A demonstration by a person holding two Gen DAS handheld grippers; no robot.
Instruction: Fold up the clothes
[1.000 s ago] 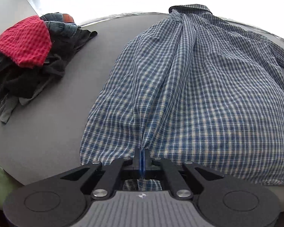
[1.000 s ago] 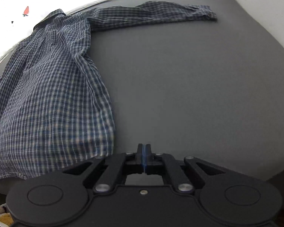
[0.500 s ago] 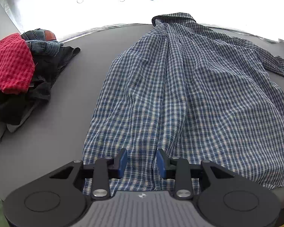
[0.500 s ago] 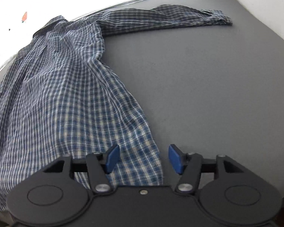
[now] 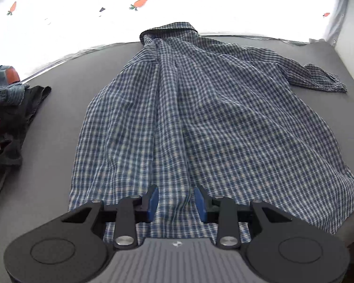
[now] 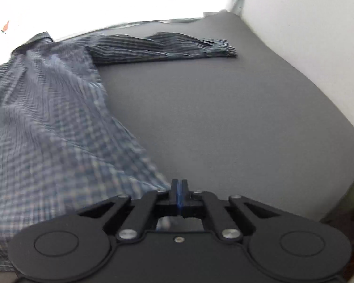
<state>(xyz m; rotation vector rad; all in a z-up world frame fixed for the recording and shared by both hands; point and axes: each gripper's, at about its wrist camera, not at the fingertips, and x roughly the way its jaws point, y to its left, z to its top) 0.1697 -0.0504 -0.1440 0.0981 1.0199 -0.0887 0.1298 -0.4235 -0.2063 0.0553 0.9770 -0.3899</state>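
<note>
While I've got both grippers down at the near edge of the grey table point(image 5: 59, 122), the blue plaid shirt point(image 5: 200, 122) is lying spread out on it, collar point(image 5: 170, 27) at the far end and hem toward me. My left gripper point(image 5: 175, 200) has its jaws partly apart, blue pads point(image 5: 152, 200) either side of the hem with fabric showing between them, but they're not pressing on it, so no grip there. My right gripper point(image 6: 179, 188) is pinched fully together right at the shirt's near right corner point(image 6: 158, 181); the cloth runs up to the fingertips, though that view is blurry and I honestly can't tell if any fabric is caught in there. One sleeve point(image 6: 172, 47) stretches out to the right across the far side. Off to the left sits a pile of other clothes point(image 5: 7, 108), well apart from the shirt.
</note>
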